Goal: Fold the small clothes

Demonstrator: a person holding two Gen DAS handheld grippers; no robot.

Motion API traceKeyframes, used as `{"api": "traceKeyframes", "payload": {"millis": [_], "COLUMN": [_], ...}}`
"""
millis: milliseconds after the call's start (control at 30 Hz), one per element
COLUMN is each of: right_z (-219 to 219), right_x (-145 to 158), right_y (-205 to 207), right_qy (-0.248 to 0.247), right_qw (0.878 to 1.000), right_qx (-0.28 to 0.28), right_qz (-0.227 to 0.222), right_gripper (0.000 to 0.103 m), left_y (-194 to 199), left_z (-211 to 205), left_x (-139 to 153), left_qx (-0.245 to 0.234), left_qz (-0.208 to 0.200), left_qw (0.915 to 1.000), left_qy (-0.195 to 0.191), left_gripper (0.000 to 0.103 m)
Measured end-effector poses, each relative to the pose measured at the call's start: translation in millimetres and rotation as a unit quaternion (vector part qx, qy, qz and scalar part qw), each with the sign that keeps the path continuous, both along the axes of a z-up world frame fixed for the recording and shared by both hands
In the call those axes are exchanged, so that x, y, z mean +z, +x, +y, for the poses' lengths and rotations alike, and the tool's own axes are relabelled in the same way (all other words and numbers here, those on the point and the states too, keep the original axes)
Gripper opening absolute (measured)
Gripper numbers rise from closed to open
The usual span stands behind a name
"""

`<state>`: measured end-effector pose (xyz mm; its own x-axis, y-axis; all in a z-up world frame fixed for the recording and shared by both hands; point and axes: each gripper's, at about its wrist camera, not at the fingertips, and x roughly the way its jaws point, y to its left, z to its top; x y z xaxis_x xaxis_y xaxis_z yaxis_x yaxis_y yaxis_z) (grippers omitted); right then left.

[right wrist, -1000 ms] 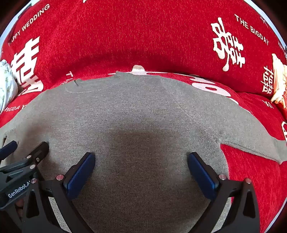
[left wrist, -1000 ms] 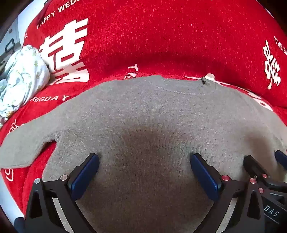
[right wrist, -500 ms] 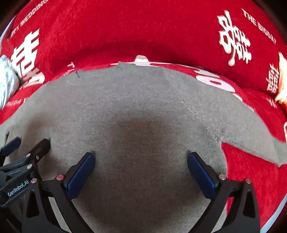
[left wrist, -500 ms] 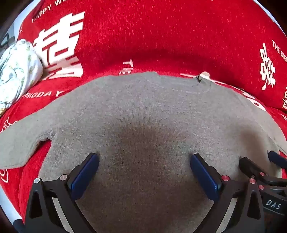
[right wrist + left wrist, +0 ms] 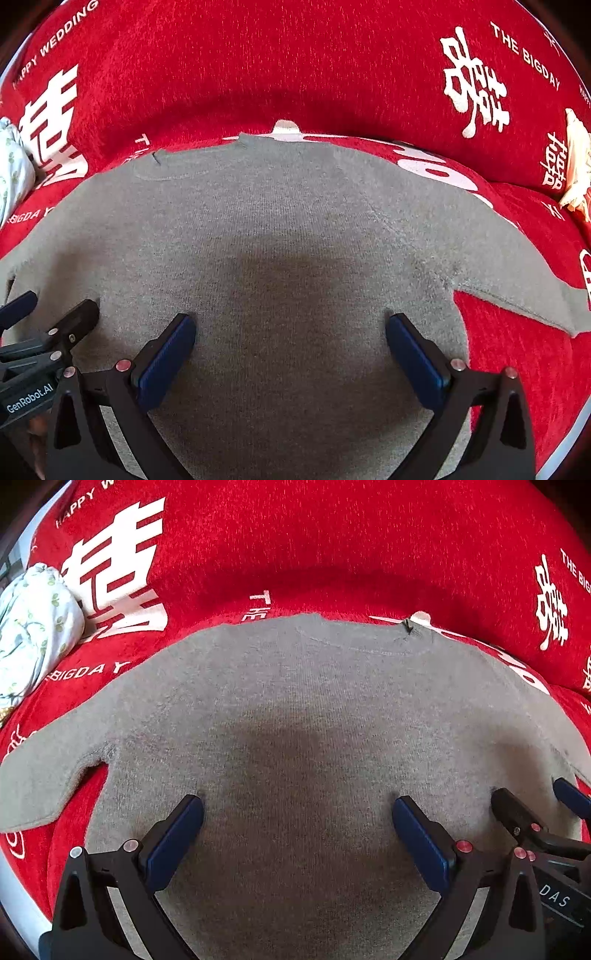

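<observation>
A red cover (image 5: pixel 332 535) with white lettering lies under the flat grey sweater (image 5: pixel 295 709). Both grippers, left (image 5: pixel 297 827) and right (image 5: pixel 290 343), hover agape over it, slightly nearer its collar than before.

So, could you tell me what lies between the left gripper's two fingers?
Only bare grey sweater lies between the open left gripper fingers, as the left wrist view shows.
</observation>
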<state>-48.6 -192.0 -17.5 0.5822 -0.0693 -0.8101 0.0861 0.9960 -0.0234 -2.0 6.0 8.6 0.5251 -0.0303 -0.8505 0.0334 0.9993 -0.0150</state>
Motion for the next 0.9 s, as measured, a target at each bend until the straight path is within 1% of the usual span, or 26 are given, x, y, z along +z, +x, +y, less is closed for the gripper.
{"api": "traceKeyframes", "payload": {"millis": [100, 233, 333, 400, 433, 500, 600, 767, 900], "right_z": [1.1, 2.3, 0.4, 1.7, 1.9, 2.1, 3.1, 2.5, 4.1], "right_x": [0.5, 1.7, 1.8, 2.4, 2.7, 3.3, 4.1, 5.7, 10.8], "right_y": [0.2, -4.5, -4.3, -1.3, 0.7, 3.2, 4.7, 7.0, 12.4], "right_qy": [-0.003, -0.005, 0.0, -0.003, -0.003, -0.003, -0.006, -0.006, -0.007], "right_qw": [1.0, 1.0, 1.0, 1.0, 0.999, 0.999, 0.999, 0.999, 0.997], "right_qx": [0.003, 0.007, 0.017, 0.019, 0.016, 0.013, 0.008, 0.006, 0.012], "right_qz": [0.005, 0.006, 0.011, 0.022, 0.029, 0.036, 0.036, 0.044, 0.081], "right_gripper": [0.103, 0.103, 0.103, 0.103, 0.103, 0.103, 0.103, 0.103, 0.103], "left_y": [0.1, -3.3, -2.3, -0.5, 3.3, 6.2, 1.9, -3.1, -2.3], "left_z": [-0.4, 0.7, 1.4, 1.1, 1.0, 1.5, 0.6, 0.0, 0.3], "left_x": [-0.3, -0.7, -0.3, 0.0, 0.2, -0.2, -0.6, -0.2, 4.0], "left_qx": [-0.008, -0.043, -0.071, -0.077, -0.076, -0.069, -0.038, -0.019, -0.013], "left_qz": [0.007, 0.016, 0.033, 0.046, 0.058, 0.064, 0.052, 0.041, 0.054], "left_qw": [0.9999, 0.9989, 0.9969, 0.996, 0.9954, 0.9956, 0.9979, 0.999, 0.9985], "left_qy": [0.005, 0.005, 0.005, 0.005, 0.003, 0.0, 0.0, 0.001, 0.005], "left_gripper": [0.103, 0.103, 0.103, 0.103, 0.103, 0.103, 0.103, 0.103, 0.103]}}
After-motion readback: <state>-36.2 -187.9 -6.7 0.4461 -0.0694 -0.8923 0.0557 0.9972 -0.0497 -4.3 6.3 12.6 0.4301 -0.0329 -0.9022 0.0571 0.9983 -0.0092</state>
